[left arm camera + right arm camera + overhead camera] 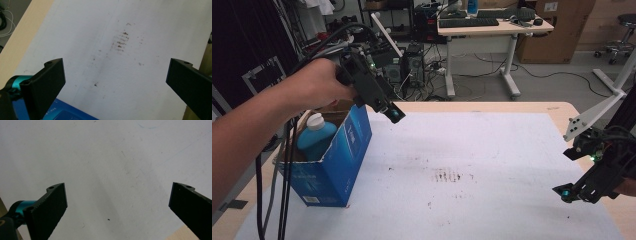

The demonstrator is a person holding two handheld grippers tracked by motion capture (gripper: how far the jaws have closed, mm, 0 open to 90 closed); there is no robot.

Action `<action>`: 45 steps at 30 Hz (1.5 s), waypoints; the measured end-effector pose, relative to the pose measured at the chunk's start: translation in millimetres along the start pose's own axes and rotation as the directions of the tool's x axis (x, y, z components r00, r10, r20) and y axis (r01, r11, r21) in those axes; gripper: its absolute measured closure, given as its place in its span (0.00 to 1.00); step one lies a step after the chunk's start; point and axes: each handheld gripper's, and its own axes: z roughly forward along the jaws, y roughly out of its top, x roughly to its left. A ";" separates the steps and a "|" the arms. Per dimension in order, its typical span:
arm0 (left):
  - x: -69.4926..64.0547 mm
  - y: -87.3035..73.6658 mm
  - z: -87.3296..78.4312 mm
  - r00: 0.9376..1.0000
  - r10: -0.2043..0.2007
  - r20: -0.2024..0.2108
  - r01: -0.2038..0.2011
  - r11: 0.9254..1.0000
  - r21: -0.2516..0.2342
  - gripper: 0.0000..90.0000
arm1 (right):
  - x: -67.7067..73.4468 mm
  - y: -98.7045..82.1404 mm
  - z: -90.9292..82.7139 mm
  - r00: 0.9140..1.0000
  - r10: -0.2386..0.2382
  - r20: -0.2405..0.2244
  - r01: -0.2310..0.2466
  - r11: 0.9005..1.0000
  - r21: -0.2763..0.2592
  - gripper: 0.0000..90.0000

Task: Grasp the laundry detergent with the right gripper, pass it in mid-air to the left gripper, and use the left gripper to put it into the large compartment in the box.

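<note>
The blue bottle point(315, 134) with a white cap stands upright inside the open blue carton point(346, 160), at the left near side of the table point(492, 106). The carton rests on the white sheet point(472, 150) that covers most of the tabletop, and its open top faces up.

The left gripper point(395, 114) hovers just above the far right corner of the carton, tilted down toward the sheet. In the left gripper view its jaws stand wide apart with nothing between them — below them lies bare sheet with a patch of brown stains point(121, 41), and a blue edge of the carton point(67, 112) shows at the bottom. The bottle is not touched by it. The black cable point(287, 150) of this gripper hangs down along the left wall of the carton.

The right gripper point(568, 192) is well apart, at the near right edge of the table, low over the sheet. Its jaws are also spread wide and hold nothing; the right gripper view point(117, 195) shows plain white sheet between them.

Between the two grippers the sheet carries the stains point(447, 175) near its middle. Beyond the table, on the far side, stand a desk point(492, 27) with a keyboard and a cardboard box point(557, 27) on the floor.
</note>
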 end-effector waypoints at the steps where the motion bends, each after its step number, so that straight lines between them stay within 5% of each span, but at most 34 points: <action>1: -0.4 0.1 1.3 1.000 0.011 -0.026 -0.011 1.000 0.009 0.02 | 0.2 0.1 -0.1 1.000 0.002 0.000 -0.002 1.000 -0.002 0.01; 2: -0.5 0.2 2.6 0.998 0.016 -0.053 -0.016 1.000 0.015 0.03 | 0.0 0.3 -0.1 1.000 0.000 -0.003 0.000 1.000 -0.005 0.01; 8: -0.4 1.4 6.9 0.998 0.013 -0.056 -0.012 1.000 0.018 0.03 | 0.4 1.7 0.8 1.000 0.001 -0.001 -0.001 1.000 -0.008 0.01; 11: -3.7 4.7 10.5 0.995 0.006 -0.100 -0.003 1.000 0.030 0.03 | 0.6 2.8 1.5 1.000 0.001 -0.005 -0.001 1.000 -0.009 0.01; 20: -17.3 16.8 28.3 0.997 0.074 0.012 -0.074 0.997 0.015 0.03 | 1.9 5.8 2.9 1.000 0.008 -0.007 -0.008 1.000 -0.008 0.01; 30: -34.5 34.8 53.7 0.978 0.189 0.093 -0.193 0.980 0.044 0.03 | 3.7 12.6 3.3 1.000 -0.008 -0.013 0.008 1.000 -0.008 0.01; 45: -52.8 37.5 87.7 0.951 0.243 0.189 -0.255 0.966 0.041 0.03 | 6.5 19.0 10.8 0.999 -0.026 -0.024 0.026 1.000 0.013 0.01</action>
